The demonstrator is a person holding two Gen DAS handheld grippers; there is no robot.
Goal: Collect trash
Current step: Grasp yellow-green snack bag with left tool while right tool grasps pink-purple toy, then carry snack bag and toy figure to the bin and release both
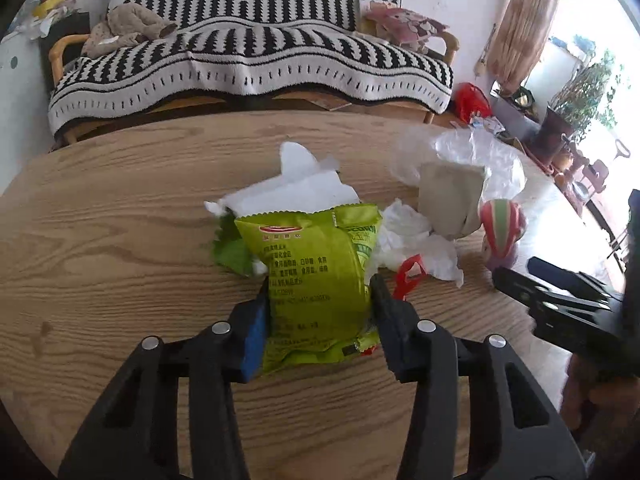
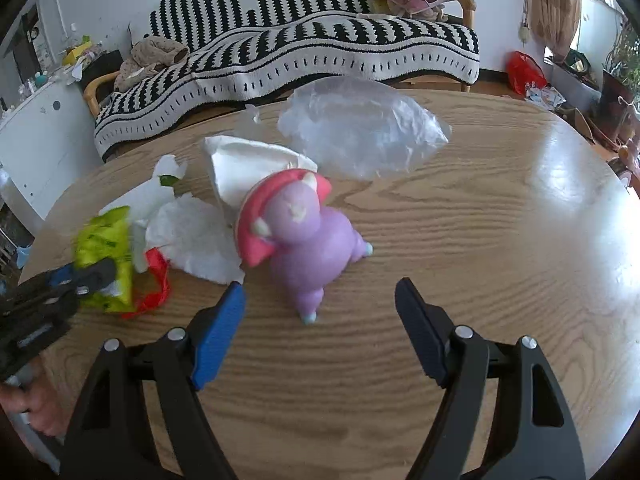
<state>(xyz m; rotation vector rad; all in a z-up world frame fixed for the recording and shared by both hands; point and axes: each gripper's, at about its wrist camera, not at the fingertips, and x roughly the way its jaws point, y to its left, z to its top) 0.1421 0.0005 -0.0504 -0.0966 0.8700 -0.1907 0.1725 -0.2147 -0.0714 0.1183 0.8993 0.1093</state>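
Observation:
My left gripper [image 1: 320, 292] is shut on a green snack wrapper [image 1: 312, 268], its fingers pressing both sides. The wrapper also shows in the right wrist view [image 2: 106, 256], held by the left gripper [image 2: 86, 276]. Around it lie white crumpled tissues [image 1: 416, 240] [image 2: 192, 236], a red plastic scrap [image 1: 406, 276] [image 2: 154, 280], a folded white paper [image 2: 248, 168] and a clear plastic bag [image 2: 360, 128] [image 1: 472, 152]. My right gripper [image 2: 320, 300] is open and empty, just in front of a purple and pink toy figure [image 2: 304, 236].
Everything lies on a round wooden table [image 2: 480, 260]. A sofa with a black-and-white striped blanket [image 1: 248, 52] stands behind it. A red bag [image 2: 524, 70] and potted plants [image 1: 576, 104] are on the floor at the right. The toy also shows in the left wrist view [image 1: 500, 232].

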